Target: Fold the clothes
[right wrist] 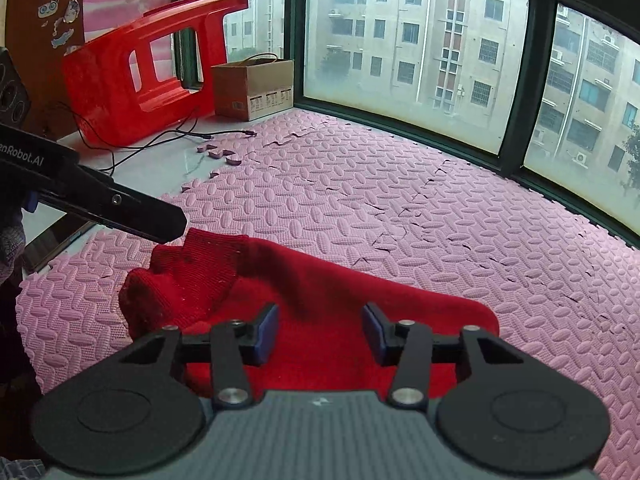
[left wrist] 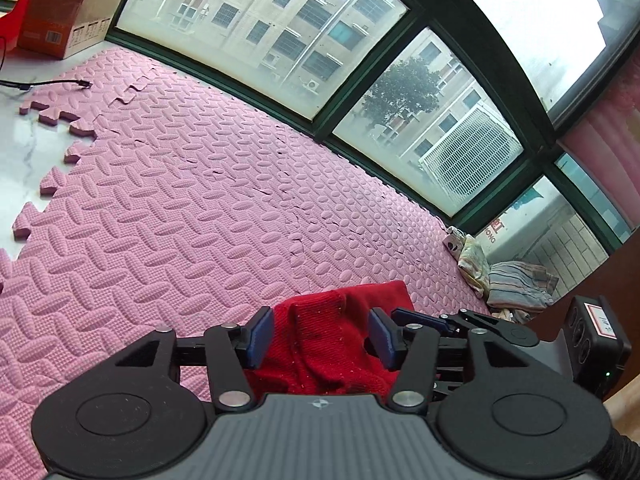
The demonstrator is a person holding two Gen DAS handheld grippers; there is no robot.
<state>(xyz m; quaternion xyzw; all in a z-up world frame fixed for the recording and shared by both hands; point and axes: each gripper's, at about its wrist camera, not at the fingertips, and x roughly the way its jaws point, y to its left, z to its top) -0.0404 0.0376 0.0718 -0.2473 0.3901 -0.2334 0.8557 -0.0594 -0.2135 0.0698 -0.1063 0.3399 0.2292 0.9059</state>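
Observation:
A red knitted garment (left wrist: 384, 292) lies bunched on the pink foam mat (left wrist: 180, 184). My left gripper (left wrist: 322, 336) hovers over its rumpled end, jaws apart, blue pads clear of the cloth. In the right wrist view the garment (right wrist: 320, 280) stretches from a folded ribbed part at the left to a flat rounded edge at the right. The right gripper (right wrist: 320, 332) is open above its near side, nothing pinched. The left tool's black finger (right wrist: 132, 216) reaches in over the garment's far left corner.
Folded striped and patterned clothes (left wrist: 516, 280) sit by the window at the mat's far right. A cardboard box (right wrist: 252, 88), a tipped red plastic stool (right wrist: 148, 72) and black cables (right wrist: 160, 140) lie on the white floor left of the mat (right wrist: 400, 208).

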